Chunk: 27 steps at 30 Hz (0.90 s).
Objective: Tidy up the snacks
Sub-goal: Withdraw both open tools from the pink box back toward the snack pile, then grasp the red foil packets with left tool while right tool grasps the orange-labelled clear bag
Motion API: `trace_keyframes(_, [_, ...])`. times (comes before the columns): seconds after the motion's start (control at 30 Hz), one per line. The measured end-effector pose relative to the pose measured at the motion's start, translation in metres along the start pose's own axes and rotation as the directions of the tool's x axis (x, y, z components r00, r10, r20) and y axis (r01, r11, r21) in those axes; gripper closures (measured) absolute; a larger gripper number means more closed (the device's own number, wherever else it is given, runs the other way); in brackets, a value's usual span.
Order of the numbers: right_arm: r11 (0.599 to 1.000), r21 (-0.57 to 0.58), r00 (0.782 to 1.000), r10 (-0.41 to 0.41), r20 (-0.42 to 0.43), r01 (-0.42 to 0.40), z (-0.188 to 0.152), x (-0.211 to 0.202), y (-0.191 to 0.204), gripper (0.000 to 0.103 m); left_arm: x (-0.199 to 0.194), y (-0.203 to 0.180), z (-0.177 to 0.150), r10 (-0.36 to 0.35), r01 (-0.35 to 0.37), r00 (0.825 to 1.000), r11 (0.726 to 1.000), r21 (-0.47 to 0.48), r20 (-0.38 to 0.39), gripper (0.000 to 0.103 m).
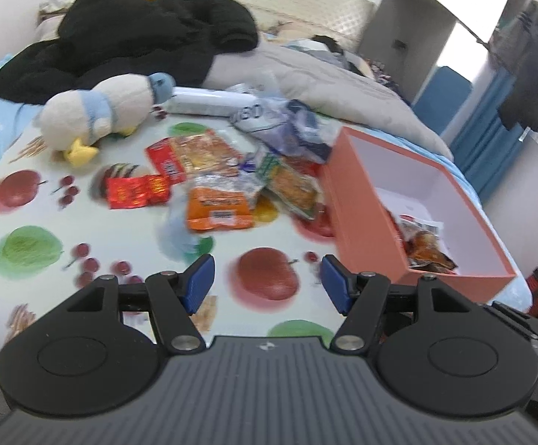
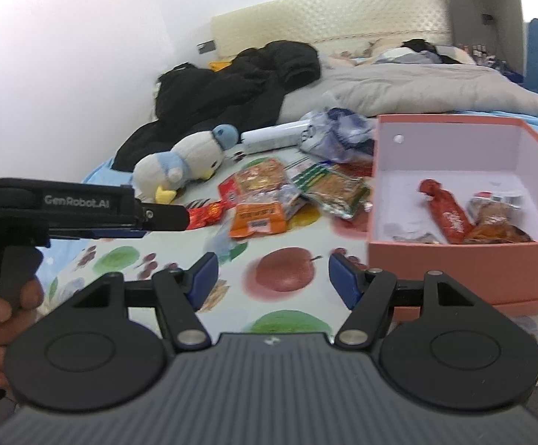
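On the side of the left claw's black body (image 2: 83,200), as seen from the right wrist, white letters read "GenRobot.AI". The crumpled clear plastic bag (image 1: 269,118) at the far end of the snack pile carries large characters that look like "080", though blurred. Print on the snack packets is too smeared to read.

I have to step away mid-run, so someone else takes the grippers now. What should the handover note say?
Left gripper: open, empty, over the fruit-print sheet.
Right gripper: open, empty, beside the orange box.
Done: a red packet and a few other snacks lie in the box.
Left: the orange packet, small red packets and the rest of the pile on the sheet.
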State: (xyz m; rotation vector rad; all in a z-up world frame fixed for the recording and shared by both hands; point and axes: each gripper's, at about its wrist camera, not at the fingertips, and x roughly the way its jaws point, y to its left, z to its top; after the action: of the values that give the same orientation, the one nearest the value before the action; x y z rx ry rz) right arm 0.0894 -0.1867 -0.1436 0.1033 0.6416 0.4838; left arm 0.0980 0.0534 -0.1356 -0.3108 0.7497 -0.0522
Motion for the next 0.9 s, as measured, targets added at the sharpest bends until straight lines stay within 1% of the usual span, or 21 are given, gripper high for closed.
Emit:
trace_keyframes(0.17, [0.999,-0.038,0.999,0.031,-0.013,-0.031,0.004,0.021,0.013,0.035,0.014,0.027,-0.001,0.049,-0.049,0.999,0.998,-0.035,-0.007,0.034])
trace_keyframes(0.33, [0.996,-0.065,0.998,0.05,-0.031,-0.052,0.006,0.046,0.02,0.035,0.037,0.053,0.0,0.097,-0.098,0.995,0.994,-0.057,-0.023,0.033])
trace_keyframes(0.43, [0.995,-0.079,0.997,0.056,-0.048,-0.059,0.005,0.063,0.022,0.035,0.052,0.066,0.001,0.125,-0.126,0.992,0.99,-0.061,-0.029,0.028])
trace_keyframes(0.53, [0.995,-0.083,0.996,0.051,-0.066,-0.057,0.005,0.079,0.022,0.035,0.067,0.077,0.005,0.15,-0.153,0.988,0.986,-0.068,-0.042,0.028])
trace_keyframes(0.57, [0.995,-0.081,0.996,0.051,-0.074,-0.057,0.005,0.085,0.021,0.033,0.073,0.082,0.007,0.16,-0.163,0.986,0.984,-0.075,-0.048,0.027])
trace_keyframes(0.63, [0.995,-0.075,0.995,0.054,-0.081,-0.06,0.006,0.094,0.02,0.015,0.083,0.09,0.01,0.177,-0.182,0.983,0.979,-0.088,-0.057,0.019])
trace_keyframes(0.7, [0.995,-0.071,0.995,0.059,-0.077,-0.065,0.007,0.104,0.02,0.013,0.093,0.098,0.014,0.196,-0.201,0.979,0.975,-0.096,-0.06,0.016])
trace_keyframes(0.9, [0.996,-0.053,0.992,0.061,-0.114,-0.067,0.012,0.144,0.015,0.013,0.13,0.12,0.03,0.228,-0.236,0.97,0.966,-0.107,-0.081,0.015])
